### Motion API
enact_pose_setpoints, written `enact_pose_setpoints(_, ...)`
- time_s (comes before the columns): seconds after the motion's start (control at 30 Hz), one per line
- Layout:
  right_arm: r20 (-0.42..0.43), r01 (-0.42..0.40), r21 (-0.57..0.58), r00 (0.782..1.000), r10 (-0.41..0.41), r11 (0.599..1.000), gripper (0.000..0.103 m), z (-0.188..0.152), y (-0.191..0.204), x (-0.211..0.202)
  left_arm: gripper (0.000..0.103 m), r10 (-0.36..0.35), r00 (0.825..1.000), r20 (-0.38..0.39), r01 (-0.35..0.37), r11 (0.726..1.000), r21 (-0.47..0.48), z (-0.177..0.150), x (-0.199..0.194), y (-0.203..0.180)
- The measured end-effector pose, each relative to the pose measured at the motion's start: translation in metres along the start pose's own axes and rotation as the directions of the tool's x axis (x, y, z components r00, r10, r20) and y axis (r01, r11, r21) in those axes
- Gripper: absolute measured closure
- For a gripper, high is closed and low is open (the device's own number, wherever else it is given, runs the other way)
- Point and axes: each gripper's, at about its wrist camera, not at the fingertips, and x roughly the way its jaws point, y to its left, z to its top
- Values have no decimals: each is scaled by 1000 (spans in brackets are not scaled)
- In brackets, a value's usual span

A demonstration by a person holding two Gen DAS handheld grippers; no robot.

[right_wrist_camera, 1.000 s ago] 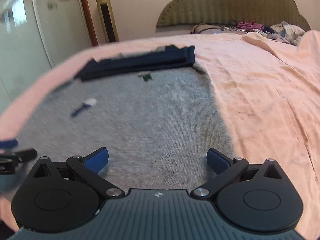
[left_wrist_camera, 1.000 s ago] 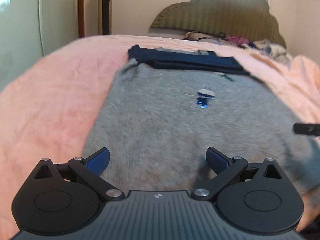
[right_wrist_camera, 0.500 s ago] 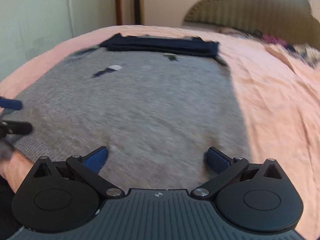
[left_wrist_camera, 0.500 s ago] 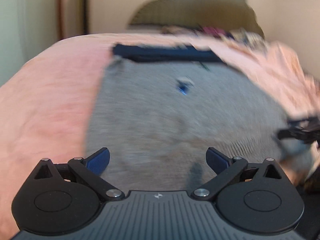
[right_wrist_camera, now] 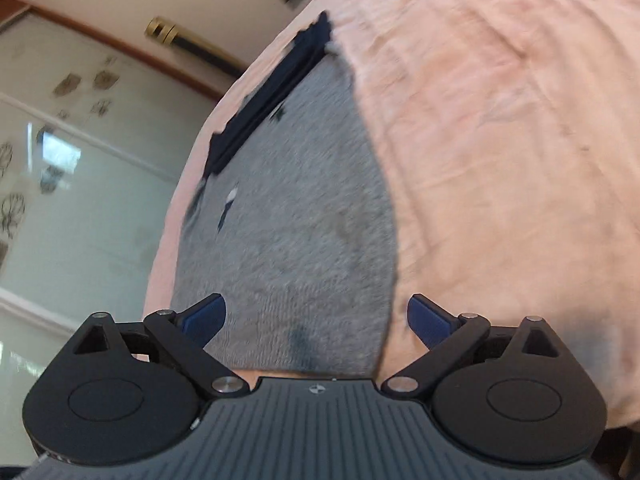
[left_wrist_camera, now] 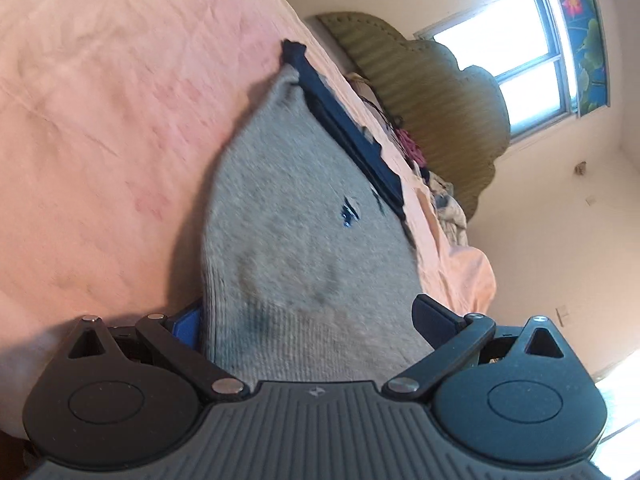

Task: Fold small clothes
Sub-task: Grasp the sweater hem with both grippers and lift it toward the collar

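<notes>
**Ana:** Pink bedding (left_wrist_camera: 100, 128) is covering the whole bed, and a grey knitted garment (left_wrist_camera: 296, 248) is lying flat on it. Both views are tilting steeply, so the bed is running diagonally across each.

**Ben:** Where are the garment's edges sitting?

**Ana:** In the left wrist view the left gripper (left_wrist_camera: 306, 322) is hovering over the ribbed hem at the near left corner. Its left pad is half hidden behind the garment's side edge; the right pad is sitting above the knit. The jaws are standing wide apart and are not pinching the cloth. In the right wrist view the right gripper (right_wrist_camera: 316, 320) is straddling the near right corner: one pad over the grey knit, the other over bare pink sheet. Its jaws have just been narrowing slightly yet are standing wide, with the garment's edge between them, unpressed.

**Ben:** How much open room is lying around it?

**Ana:** Bare bedding is stretching broadly on both outer sides. At the far end a folded navy piece (left_wrist_camera: 344, 128) is lying along the garment's top edge, touching it. Beyond it, a padded olive headboard (left_wrist_camera: 432, 100) is backing a heap of loose clothes (left_wrist_camera: 444, 200).

**Ben:** Anything unclear?

**Ana:** A small blue-and-white mark (left_wrist_camera: 349, 212) on the knit is blurring too much to identify. Each gripper body is cutting off the hem's nearest strip.
</notes>
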Motion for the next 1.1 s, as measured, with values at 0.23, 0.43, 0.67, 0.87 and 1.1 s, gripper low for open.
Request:
enact_pose_setpoints(0.23,-45,32,8,999,-32,999,91,0,-15,8,10,19,998,-61,-16,999,42,-2,11,-10)
enact_pose_setpoints(0.43,46,-9,5,999,8,1000,91,0,-7,-19,98,149,979,-137,-133,984,121,-4,13,-9)
enact_pose_setpoints(0.67,8,-1,53,1000,0,999,88,-4,-37,-17,97,138,983,-124,-130,989,69,1,-7,12)
enact_pose_setpoints(0.87,124,-52,76,991,43,996,18,0,-33,-38,36,16,989,-147,-21,999,-30,2,-2,14)
enact_pose_setpoints(1.1,-34,-40,31,999,41,999,87,4,-23,-1,97,97,987,-132,-82,990,110,-5,18,-11)
